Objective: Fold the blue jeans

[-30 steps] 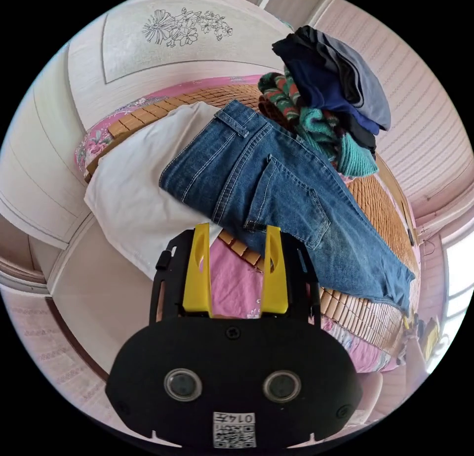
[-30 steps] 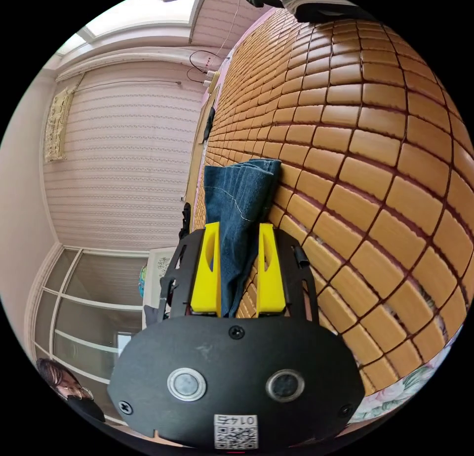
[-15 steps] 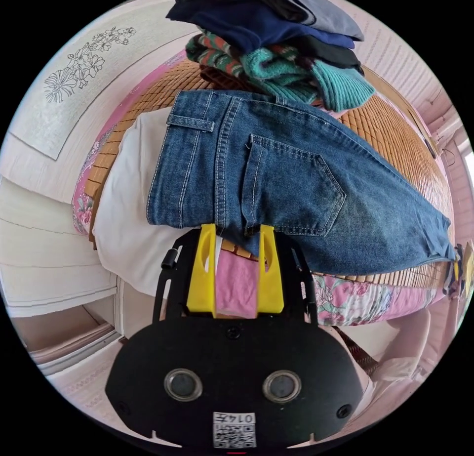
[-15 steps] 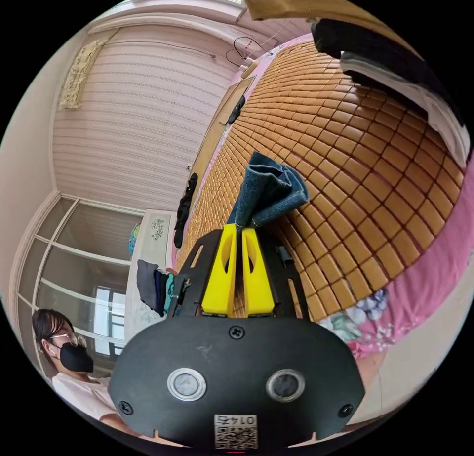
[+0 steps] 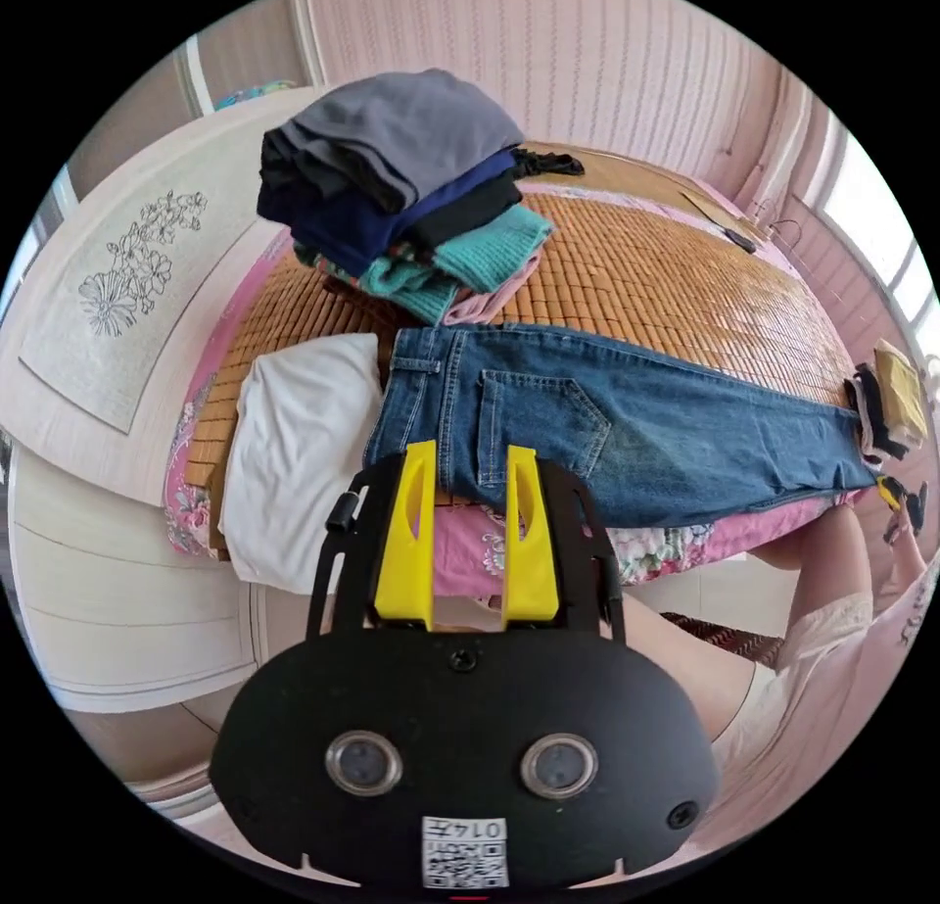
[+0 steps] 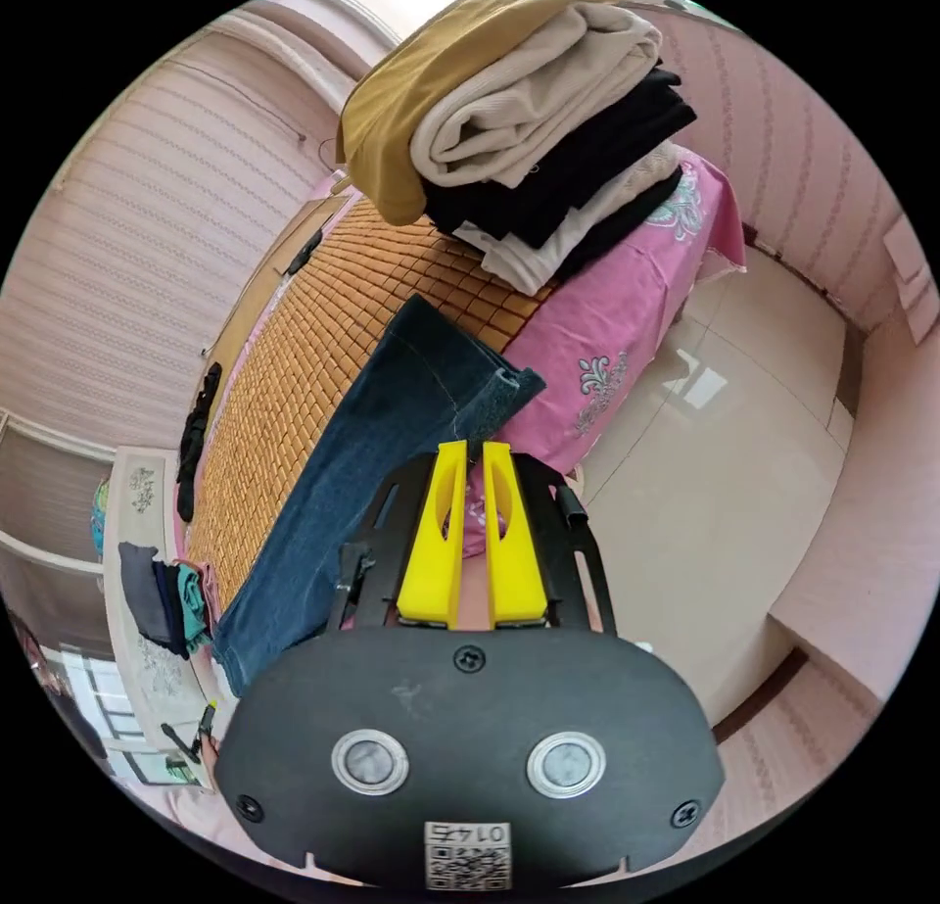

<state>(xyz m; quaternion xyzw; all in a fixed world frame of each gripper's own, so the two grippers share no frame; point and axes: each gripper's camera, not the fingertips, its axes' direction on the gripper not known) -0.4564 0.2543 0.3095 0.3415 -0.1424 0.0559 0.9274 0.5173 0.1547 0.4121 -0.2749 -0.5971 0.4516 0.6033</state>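
Bed (image 5: pixel 685 277) first: its woven mat carries everything, and the blue jeans (image 5: pixel 627 424) lie along the near edge, legs laid one on the other, waistband toward the white pillow (image 5: pixel 294 444) at nine o'clock and hems running out to three o'clock. At twelve o'clock above the jeans in the left gripper view sits a stack of folded clothes (image 5: pixel 401 179); a second stack (image 6: pixel 529 130) stands beyond the hems in the right gripper view.

By my reading, the lengthwise fold is done (one back pocket faces up, both legs together), and the crosswise folds are left: hems to waistband, then again.

The left gripper (image 5: pixel 470 453) hangs just short of the waistband edge, its jaws spread wide with nothing between them. The right gripper (image 6: pixel 468 453) sits near the hems at the bed's edge, its jaws drawn narrow, almost touching, and gripping no cloth. A person's leg (image 5: pixel 832 561) shows beside the bed.
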